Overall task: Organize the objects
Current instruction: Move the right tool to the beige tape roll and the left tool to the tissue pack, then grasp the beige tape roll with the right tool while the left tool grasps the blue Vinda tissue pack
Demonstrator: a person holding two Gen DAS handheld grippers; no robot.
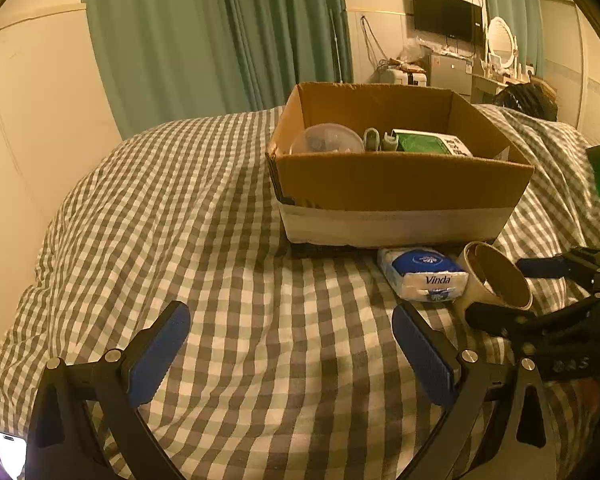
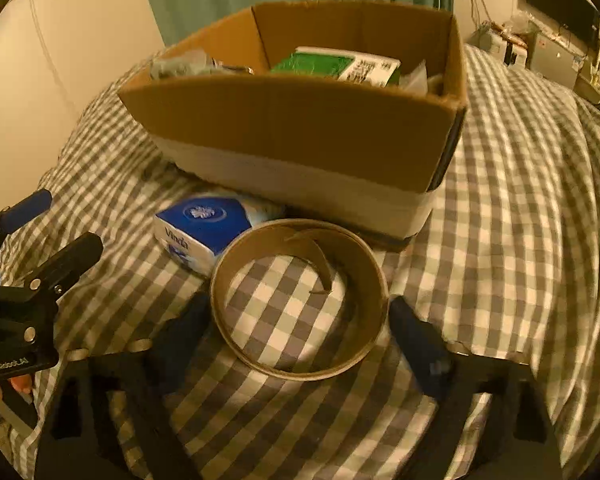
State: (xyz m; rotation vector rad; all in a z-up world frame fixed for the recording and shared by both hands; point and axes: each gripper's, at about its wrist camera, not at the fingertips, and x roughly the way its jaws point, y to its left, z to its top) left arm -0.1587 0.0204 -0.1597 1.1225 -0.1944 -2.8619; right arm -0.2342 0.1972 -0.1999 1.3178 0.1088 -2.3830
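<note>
Cardboard ring (image 2: 300,300) sits between my right hand-held gripper (image 2: 300,320) pads, seemingly pinched | light, thin-walled, crushable, so I'd squeeze the rim gently | left hand-held gripper (image 1: 292,356) wide open, empty | box (image 2: 300,128) beyond on bed (image 2: 520,200)

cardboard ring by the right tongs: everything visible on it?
The cardboard ring is a short, wide brown tube, open at both ends; checked bedding shows through it. A loose inner strip curls away from its far wall. It sits between the right tongs, one finger on each side at or near its wall; firm contact is unclear. The Vinda tissue pack lies against its far left, the cardboard box just beyond.
</note>
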